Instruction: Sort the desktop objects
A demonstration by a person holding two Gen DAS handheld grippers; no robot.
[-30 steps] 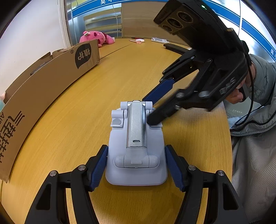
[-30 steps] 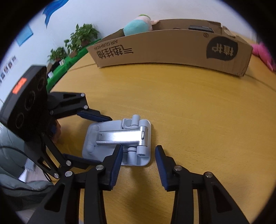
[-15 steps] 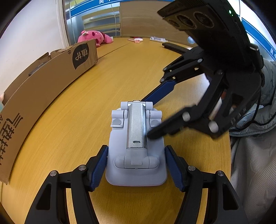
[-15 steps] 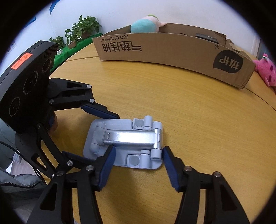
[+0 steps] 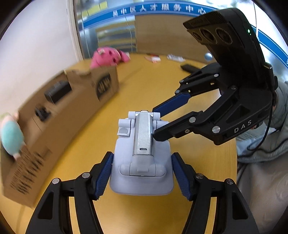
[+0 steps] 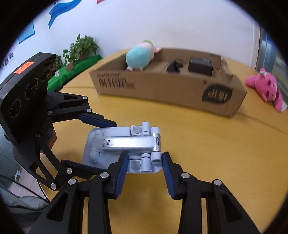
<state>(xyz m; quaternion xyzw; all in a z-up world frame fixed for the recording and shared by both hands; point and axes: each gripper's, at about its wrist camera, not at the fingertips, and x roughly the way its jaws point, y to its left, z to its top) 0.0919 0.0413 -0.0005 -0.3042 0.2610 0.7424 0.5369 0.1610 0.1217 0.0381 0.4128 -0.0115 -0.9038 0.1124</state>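
Gripping a grey phone stand [image 5: 142, 158] (folded), left tongs [image 5: 142, 172], right tongs [image 6: 144, 162] closing around its hinge.

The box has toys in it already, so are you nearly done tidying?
Partly. The cardboard box already holds a teal plush and dark gadgets. Both the left gripper and right gripper, jaws closing, hold the grey stand. The pink plush still waits outside.

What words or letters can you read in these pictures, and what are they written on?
"DAS": white letters on the black right gripper.
"人才服务中心", with blurred characters before it: white on the blue wall banner.
Black print and round logo on the cardboard box: too blurred to read.
Orange sticker on the left gripper: marks too small to read.
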